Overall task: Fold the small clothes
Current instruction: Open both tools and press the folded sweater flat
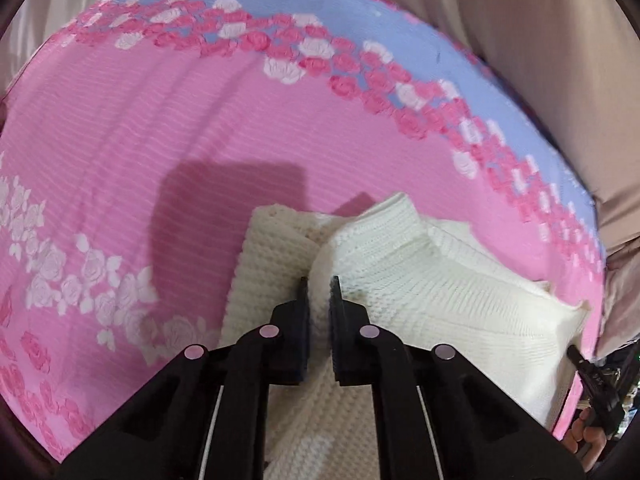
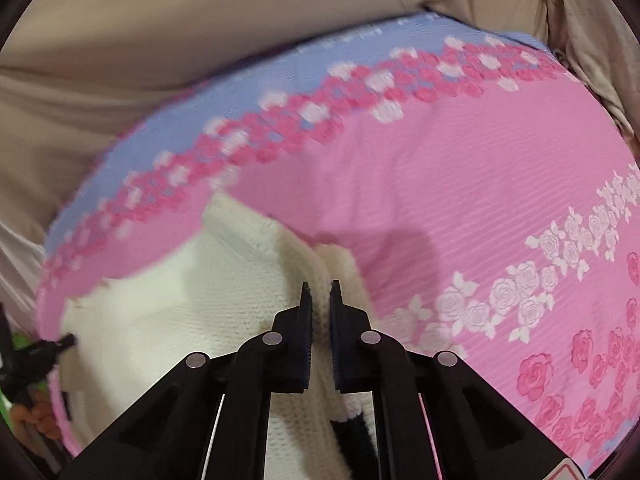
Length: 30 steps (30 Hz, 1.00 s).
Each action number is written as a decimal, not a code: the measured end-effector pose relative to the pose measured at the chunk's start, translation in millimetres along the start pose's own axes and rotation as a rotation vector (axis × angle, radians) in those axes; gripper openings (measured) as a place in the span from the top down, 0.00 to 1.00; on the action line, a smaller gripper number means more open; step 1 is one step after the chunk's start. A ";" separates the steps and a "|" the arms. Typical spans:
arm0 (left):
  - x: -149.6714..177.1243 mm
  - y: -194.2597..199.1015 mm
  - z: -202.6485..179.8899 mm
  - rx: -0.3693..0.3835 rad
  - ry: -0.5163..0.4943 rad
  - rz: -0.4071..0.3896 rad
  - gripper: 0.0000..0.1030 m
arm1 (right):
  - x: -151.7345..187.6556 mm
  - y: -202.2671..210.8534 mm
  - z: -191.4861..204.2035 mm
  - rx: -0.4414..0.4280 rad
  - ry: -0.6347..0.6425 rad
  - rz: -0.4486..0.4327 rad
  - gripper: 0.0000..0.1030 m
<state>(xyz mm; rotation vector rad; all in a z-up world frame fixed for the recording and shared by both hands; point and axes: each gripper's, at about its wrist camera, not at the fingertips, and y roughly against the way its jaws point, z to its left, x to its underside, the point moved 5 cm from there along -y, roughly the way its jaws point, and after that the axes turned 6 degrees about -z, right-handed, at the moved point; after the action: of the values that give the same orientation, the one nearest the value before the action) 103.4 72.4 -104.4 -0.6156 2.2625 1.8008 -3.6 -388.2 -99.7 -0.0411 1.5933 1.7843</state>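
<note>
The fold looks only begun: the left tool (image 1: pixel 319 284) and right tool (image 2: pixel 319 288) are each clamped on a bunched edge of the white knit (image 1: pixel 420 276), which lies rumpled between them on the pink sheet (image 1: pixel 160 128), flattening and stacking still ahead.
</note>
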 end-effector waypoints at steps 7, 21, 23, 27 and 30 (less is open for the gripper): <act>1.7 37.8 -12.8 -0.028 -0.095 -0.062 0.89 | -8.6 30.2 11.0 -0.011 -0.031 -0.059 0.83; 53.6 12.8 -58.2 -0.047 -0.236 -0.015 0.81 | 81.1 -8.6 181.6 -0.161 0.396 0.130 0.95; 51.0 10.2 -52.6 -0.037 -0.211 -0.005 0.81 | 72.9 7.4 184.9 -0.219 0.346 0.098 0.95; 50.2 10.5 -50.4 -0.023 -0.205 -0.010 0.81 | 71.8 -24.4 163.6 -0.134 0.331 0.142 0.99; 43.2 21.6 -39.9 -0.011 -0.166 -0.042 0.81 | 58.6 -8.3 139.1 -0.186 0.234 0.135 1.00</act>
<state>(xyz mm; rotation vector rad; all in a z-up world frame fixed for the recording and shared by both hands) 59.8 29.0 -92.3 -0.4926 2.1174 1.7748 17.9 -238.6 -102.4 -0.2434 1.6172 2.0926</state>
